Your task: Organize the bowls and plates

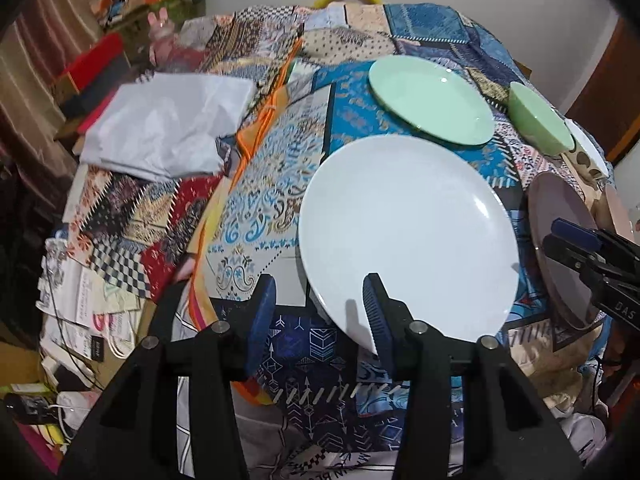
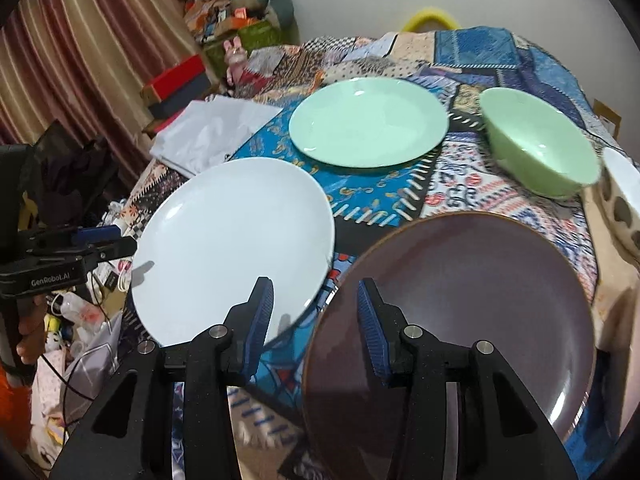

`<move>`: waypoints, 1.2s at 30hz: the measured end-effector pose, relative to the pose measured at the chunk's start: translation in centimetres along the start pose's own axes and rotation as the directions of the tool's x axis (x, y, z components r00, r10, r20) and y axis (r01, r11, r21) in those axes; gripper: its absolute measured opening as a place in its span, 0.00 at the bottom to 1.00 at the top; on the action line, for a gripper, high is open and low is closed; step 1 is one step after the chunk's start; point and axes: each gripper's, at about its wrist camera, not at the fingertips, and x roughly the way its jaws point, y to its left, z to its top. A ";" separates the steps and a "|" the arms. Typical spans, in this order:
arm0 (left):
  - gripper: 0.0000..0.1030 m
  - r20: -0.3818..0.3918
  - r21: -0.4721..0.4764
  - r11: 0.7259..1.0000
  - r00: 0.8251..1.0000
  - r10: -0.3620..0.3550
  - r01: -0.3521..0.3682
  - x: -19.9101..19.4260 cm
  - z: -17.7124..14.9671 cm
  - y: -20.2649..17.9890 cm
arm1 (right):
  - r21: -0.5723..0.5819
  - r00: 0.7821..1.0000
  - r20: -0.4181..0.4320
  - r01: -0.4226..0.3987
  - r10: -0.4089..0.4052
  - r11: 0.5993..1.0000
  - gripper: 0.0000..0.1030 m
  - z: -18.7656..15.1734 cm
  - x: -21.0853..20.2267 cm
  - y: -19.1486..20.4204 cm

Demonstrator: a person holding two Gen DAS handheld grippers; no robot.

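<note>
Nothing looks stacked yet — the white plate, purple plate, green plate and green bowl all lie apart on the quilt-covered counter, with the left claw and right claw both wide and empty — so sorting is all left.

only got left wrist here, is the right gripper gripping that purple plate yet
Observer: No. The right gripper is open, one finger over the purple plate, nothing clamped.
Operator: anything in the green bowl
Observer: No, the green bowl is empty inside.
Operator: white and purple plates touching
Observer: No, a strip of cloth shows between the white plate and the purple one.
</note>
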 end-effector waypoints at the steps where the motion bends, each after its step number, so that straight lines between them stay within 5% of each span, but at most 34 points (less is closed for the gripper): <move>1: 0.44 -0.005 -0.004 1.000 1.000 -0.005 0.005 0.3 0.0 0.1 | -0.003 1.000 -0.005 -0.002 0.002 1.000 0.39 0.2 0.3 0.1; 24: 0.43 -0.050 -0.028 0.989 0.988 -0.148 0.147 3.8 -0.1 0.7 | -0.145 0.988 -0.133 0.065 -0.084 0.987 0.37 2.8 5.5 1.4; 36: 0.38 -0.047 -0.056 0.987 0.987 -0.153 0.150 3.8 -0.1 0.4 | -0.057 0.992 -0.121 0.016 -0.023 0.998 0.27 3.0 5.1 0.9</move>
